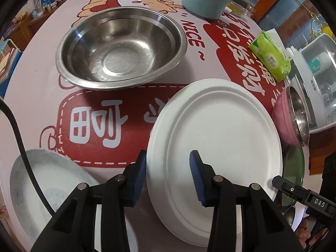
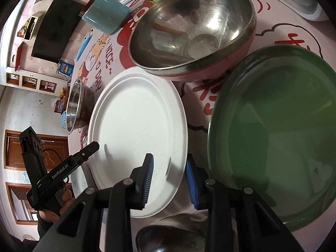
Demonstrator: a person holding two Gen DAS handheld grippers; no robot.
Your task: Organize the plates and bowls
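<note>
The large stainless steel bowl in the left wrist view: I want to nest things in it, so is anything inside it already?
No, the large stainless steel bowl shows only its bare shiny bottom.

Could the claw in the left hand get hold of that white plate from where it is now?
Probably yes. The left claw already straddles the near rim of the white plate, one pad outside and one above the plate, with nothing in between. Whether the pads already press is unclear.

The tabletop (image 1: pixel 42 96) is pale pink with red patches, white characters and cartoon animals. The paper plate (image 1: pixel 220 138) is plain white, another plate (image 2: pixel 273 138) green, one bowl (image 2: pixel 241 54) pink outside, steel within. Gripper pads (image 1: pixel 197 176) are blue.
</note>
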